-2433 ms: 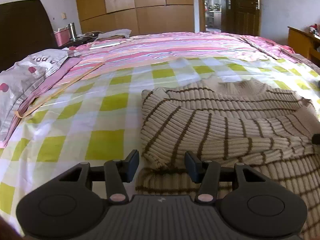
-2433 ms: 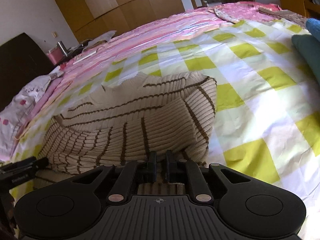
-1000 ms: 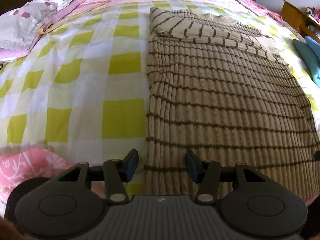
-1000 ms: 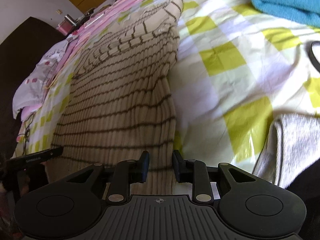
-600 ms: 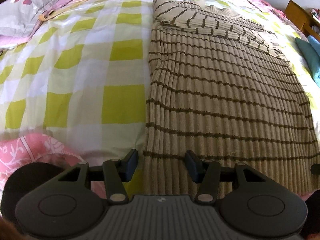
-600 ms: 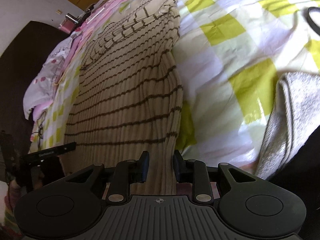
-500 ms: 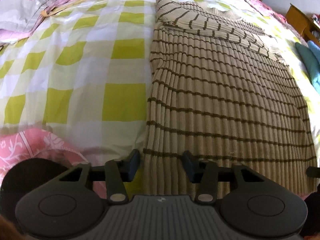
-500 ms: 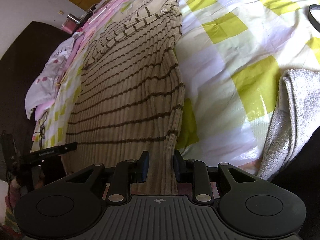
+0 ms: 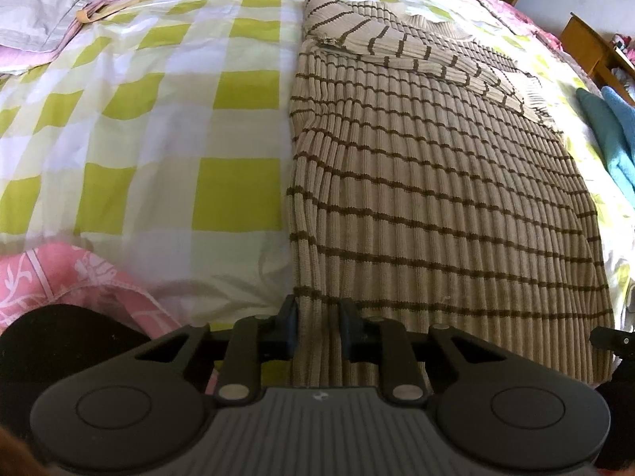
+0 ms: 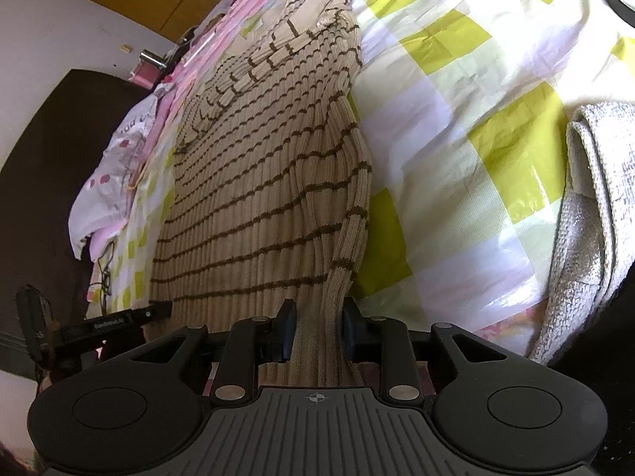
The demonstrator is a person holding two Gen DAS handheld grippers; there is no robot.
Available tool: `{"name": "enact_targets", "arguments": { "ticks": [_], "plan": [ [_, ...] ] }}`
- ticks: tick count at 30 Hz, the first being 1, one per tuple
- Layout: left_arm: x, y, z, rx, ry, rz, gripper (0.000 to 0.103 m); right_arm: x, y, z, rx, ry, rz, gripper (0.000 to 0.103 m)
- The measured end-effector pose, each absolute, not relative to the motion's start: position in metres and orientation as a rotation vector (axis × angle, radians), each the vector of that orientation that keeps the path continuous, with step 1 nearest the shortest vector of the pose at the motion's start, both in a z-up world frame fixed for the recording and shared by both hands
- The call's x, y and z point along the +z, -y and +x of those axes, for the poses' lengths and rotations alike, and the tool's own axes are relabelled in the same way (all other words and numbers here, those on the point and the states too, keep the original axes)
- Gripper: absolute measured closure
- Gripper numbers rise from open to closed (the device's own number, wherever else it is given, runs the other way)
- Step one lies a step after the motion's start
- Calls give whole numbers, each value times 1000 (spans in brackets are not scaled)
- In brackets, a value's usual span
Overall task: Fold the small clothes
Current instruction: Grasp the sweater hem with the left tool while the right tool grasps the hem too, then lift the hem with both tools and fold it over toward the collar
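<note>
Left wrist view: striped sweater [image 9: 436, 182] flat on checked bedsheet [image 9: 166, 127]; my left gripper [image 9: 317, 327] closing on its near hem corner.

Right wrist view: my right gripper [image 10: 317, 327] clamps the other corner. Next, probably: lift both, fold hem toward collar.

Sweater: the striped beige sweater [image 9: 436, 182], bunched in a mound 2.4 seconds earlier, lay stretched flat along the checked bedspread [image 9: 158, 119], its folded sleeve [image 9: 397, 47] at the far end.

Left gripper: the left gripper [image 9: 317, 327], wide open above the heap at first, had dropped to the sweater's near left corner; its jaws were closing, the hem bunched between them.

Right gripper: the right gripper [image 10: 316, 329] sat at the near right corner, hem between its pads, tilted steeper than a second before.

Surroundings: a grey-white towel [image 10: 587, 214] had come into the right wrist view.
</note>
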State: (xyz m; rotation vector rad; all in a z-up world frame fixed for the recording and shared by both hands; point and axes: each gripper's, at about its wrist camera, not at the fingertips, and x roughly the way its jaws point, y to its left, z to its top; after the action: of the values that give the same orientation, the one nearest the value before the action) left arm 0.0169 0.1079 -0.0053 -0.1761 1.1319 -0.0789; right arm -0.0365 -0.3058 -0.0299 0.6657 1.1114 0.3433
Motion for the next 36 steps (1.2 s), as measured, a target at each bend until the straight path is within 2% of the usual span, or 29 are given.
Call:
{"name": "enact_targets", "arguments": {
  "ticks": [3,4,6,8,20,36],
  "plan": [
    [-5,-112,17,-86,-1139,-208,76,-29,305,-38,348,-1112,677,84],
    [-5,-115,17,-91,-1138,-229,80,-29,304,-38,352,-1109,684,89],
    [-4,-122,17,-119,-1137,-295,88,-27,304,-38,360,-1091,711,93],
    [-2,-128,17,-153,-1114,-359,89,-25,304,-37,375,-1060,758,95],
    [32,-153,59,-328,-814,-728,90,24,307,18,455,-761,948,96],
    [47,-159,165,-340,-618,-801,90,43,313,135,404,-577,985,96]
  ]
}}
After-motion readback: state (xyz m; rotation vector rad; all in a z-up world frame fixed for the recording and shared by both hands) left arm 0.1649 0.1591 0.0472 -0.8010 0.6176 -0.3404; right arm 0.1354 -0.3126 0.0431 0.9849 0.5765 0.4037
